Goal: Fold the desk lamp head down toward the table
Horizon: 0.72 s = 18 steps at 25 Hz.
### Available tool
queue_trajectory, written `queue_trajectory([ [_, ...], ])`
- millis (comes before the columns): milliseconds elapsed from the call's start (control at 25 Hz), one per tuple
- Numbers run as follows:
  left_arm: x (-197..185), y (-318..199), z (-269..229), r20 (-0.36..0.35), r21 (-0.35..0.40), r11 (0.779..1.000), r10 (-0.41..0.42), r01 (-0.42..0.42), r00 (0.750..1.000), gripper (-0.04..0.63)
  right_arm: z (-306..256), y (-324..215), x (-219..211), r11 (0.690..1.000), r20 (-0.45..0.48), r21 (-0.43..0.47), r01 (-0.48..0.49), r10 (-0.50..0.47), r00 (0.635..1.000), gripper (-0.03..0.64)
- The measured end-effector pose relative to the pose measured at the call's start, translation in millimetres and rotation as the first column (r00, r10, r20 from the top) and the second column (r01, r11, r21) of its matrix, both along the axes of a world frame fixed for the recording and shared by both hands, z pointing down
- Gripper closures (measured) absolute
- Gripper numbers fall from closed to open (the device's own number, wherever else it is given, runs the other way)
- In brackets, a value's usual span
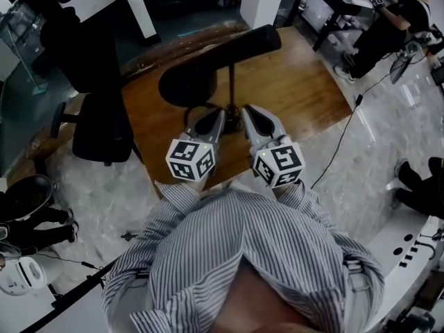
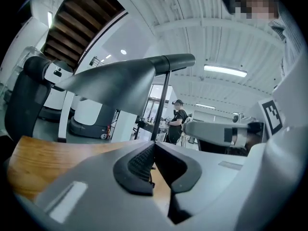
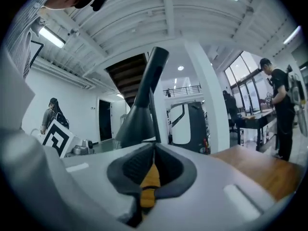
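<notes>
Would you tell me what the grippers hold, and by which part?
The left gripper and right gripper are shut at the lamp's stem; whether either pinches it cannot be told.

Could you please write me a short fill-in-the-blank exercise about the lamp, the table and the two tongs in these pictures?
1. The table under the desk lamp is made of ____.
2. The left tongs and the right tongs both have their jaws ____.
3. The shirt of the person holding the tongs is ____.

Missing words: wood; shut; striped.
</notes>
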<state>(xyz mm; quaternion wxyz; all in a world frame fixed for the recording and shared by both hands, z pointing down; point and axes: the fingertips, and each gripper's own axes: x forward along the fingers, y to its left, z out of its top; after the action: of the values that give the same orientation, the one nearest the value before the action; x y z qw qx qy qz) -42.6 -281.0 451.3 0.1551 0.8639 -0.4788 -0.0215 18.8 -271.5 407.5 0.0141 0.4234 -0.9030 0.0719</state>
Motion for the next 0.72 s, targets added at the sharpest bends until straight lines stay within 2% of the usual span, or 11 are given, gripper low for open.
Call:
queue_trajectory([
  [120, -1.7, 6.2, 4.2, -0.003, -0.013, 1.0, -0.002, 0.002, 1.0, 0.589, 15.7, 10.0, -12.6, 0.998, -0.006, -0.042, 0.042, -0.042, 0.999, 0.615],
  [280, -2.4, 7.2, 5.6, 0.001, -0.021, 1.0, 0.005, -0.005, 1.0, 0.589, 20.4, 13.3, -23.1, 0.995, -0.01, -0.052, 0.081, -0.082, 0.997, 0.615],
  [720, 0.3, 16.3, 7.2, -0.002, -0.03, 0.999, 0.041, -0.041, 0.999, 0.589, 27.1, 16.7, -34.2, 0.991, -0.05, -0.078, 0.109, -0.113, 0.992, 0.615],
])
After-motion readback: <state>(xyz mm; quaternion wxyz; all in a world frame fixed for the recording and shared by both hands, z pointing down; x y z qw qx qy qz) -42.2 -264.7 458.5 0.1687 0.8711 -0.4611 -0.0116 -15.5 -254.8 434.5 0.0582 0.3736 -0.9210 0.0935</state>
